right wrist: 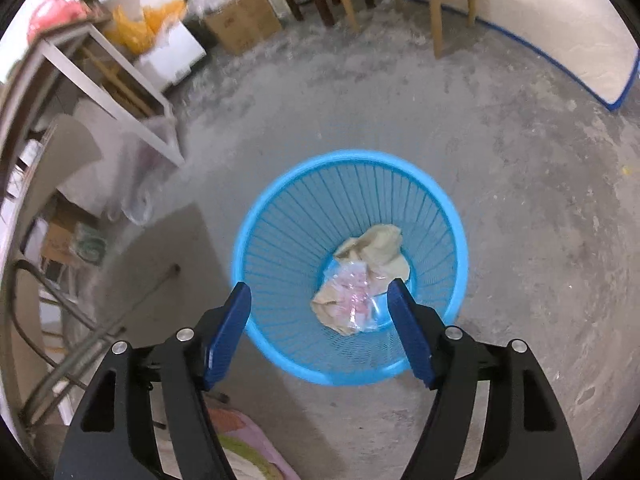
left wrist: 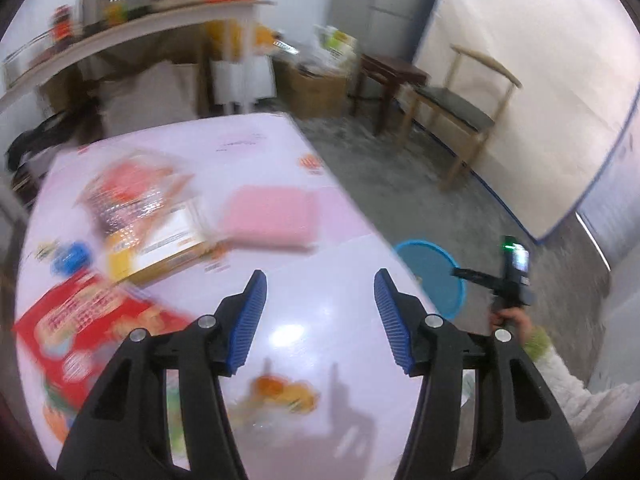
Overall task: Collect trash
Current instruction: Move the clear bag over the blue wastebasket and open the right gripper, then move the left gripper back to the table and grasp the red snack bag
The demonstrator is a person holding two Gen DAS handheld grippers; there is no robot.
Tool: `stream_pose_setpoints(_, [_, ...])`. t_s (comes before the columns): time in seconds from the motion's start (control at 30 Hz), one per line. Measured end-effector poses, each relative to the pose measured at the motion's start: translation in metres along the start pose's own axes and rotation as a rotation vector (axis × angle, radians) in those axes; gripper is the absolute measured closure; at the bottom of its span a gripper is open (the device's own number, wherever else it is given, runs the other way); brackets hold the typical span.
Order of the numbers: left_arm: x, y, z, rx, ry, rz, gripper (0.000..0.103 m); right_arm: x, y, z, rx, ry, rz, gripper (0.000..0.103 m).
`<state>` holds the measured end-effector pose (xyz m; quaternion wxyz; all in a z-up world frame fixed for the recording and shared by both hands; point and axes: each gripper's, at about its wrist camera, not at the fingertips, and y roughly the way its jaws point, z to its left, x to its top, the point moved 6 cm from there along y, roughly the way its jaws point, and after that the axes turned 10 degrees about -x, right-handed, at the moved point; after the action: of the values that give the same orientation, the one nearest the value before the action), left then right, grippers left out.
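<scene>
A blue slatted waste basket (right wrist: 276, 216) stands on the concrete floor, holding a crumpled beige wrapper (right wrist: 380, 246) and a clear plastic wrapper (right wrist: 354, 292). My right gripper (right wrist: 318, 308) hangs above the basket's near rim, open, nothing between its fingers. My left gripper (left wrist: 320, 308) is open and empty over the white table (left wrist: 320, 320). On the table lie a red snack pack (left wrist: 76, 328), a yellow carton (left wrist: 156, 248), a shiny wrapper (left wrist: 132, 192), a pink cloth (left wrist: 272, 220) and an orange-printed clear wrapper (left wrist: 280, 396). The basket (left wrist: 436, 276) shows past the table's right edge.
A wooden chair (left wrist: 456, 108), a dark stool (left wrist: 388, 76) and cardboard boxes (left wrist: 316, 88) stand on the far floor. A cluttered shelf (left wrist: 120, 36) runs along the back left. A hand in a white sleeve (left wrist: 516, 320) holds the other gripper at right. A metal rack (right wrist: 120, 92) stands left of the basket.
</scene>
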<state>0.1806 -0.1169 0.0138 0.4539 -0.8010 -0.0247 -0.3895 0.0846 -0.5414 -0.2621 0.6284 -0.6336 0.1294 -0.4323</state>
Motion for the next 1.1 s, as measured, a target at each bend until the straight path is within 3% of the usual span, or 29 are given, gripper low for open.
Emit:
stream_pose_setpoints(0.17, [-0.034, -0.059, 0.051, 0.016, -0.082, -0.066, 0.049, -0.011, -0.077, 0.023, 0.071, -0.025, -0.078, 0.032])
stream_pose_setpoints(0.3, [-0.064, -0.100, 0.083, 0.041, -0.128, -0.126, 0.044, -0.031, -0.139, 0.063, 0.146, -0.084, -0.124, 0.029])
stream_pose_setpoints(0.53, [-0.101, -0.143, 0.116, 0.062, -0.156, -0.203, 0.041, -0.087, -0.223, 0.186, 0.368, -0.306, -0.132, 0.027])
stream_pose_setpoints(0.63, [-0.116, -0.150, 0.118, 0.028, -0.160, -0.203, 0.039, -0.114, -0.237, 0.237, 0.417, -0.418, -0.108, 0.027])
stream_pose_setpoints(0.83, [-0.137, -0.139, 0.121, 0.031, -0.156, -0.181, 0.039, -0.155, -0.255, 0.323, 0.518, -0.592, -0.055, 0.027])
stream_pose_setpoints(0.97, [-0.138, -0.136, 0.130, 0.011, -0.187, -0.184, 0.039, -0.169, -0.274, 0.367, 0.569, -0.675, -0.055, 0.027])
stream_pose_setpoints(1.1, [-0.118, -0.142, 0.155, -0.047, -0.286, -0.247, 0.039, -0.158, -0.274, 0.384, 0.591, -0.662, -0.032, 0.027])
